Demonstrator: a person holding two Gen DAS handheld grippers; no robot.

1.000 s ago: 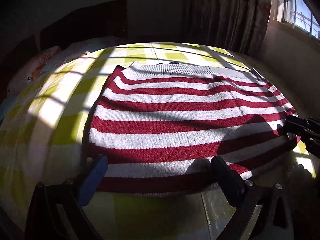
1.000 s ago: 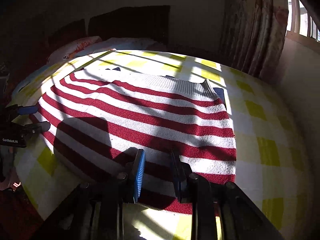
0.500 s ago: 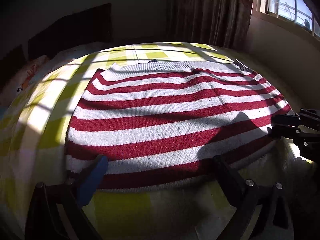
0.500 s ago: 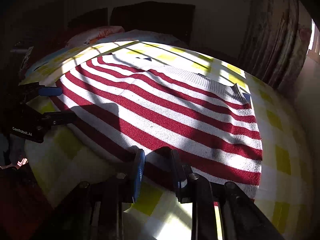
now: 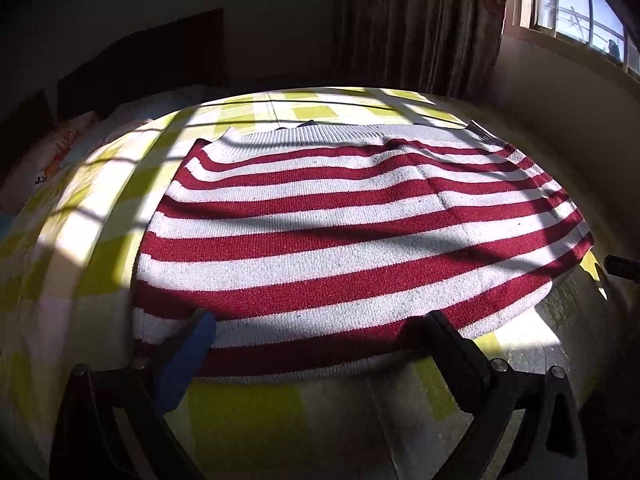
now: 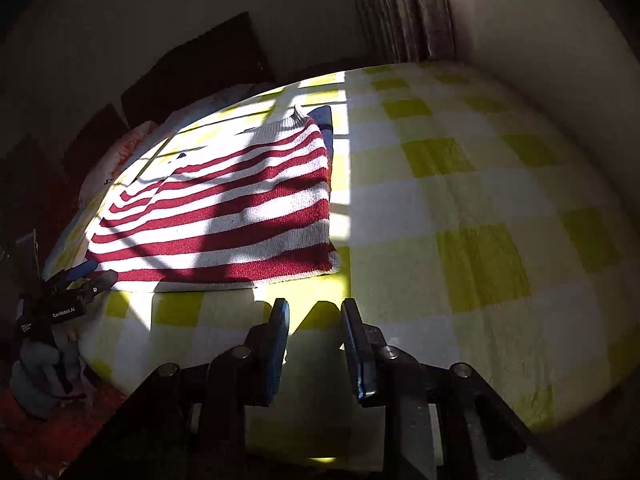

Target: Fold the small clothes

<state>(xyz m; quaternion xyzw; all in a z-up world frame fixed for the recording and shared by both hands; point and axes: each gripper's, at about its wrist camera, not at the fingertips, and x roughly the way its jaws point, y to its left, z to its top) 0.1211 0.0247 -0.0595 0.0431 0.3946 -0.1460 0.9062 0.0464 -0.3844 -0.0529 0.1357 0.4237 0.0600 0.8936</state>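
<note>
a home bedroom. a bed [image 6: 460, 208] fills both views, spread with a yellow and white checked blanket [image 5: 248, 420]. pillows [image 5: 68, 140] lie at its far end against a dark headboard [image 5: 140, 60]. heavy curtains [image 5: 420, 24] hang beside a sunlit window [image 5: 568, 4], whose bars cast shadows across the bedding.

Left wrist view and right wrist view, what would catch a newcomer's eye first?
The red-and-white striped sweater, spread flat on the yellow-and-white checked bedspread and crossed by bands of sun and shadow. The left gripper sits open at its near hem. The right gripper is open over bare bedspread, clear of the sweater.
</note>
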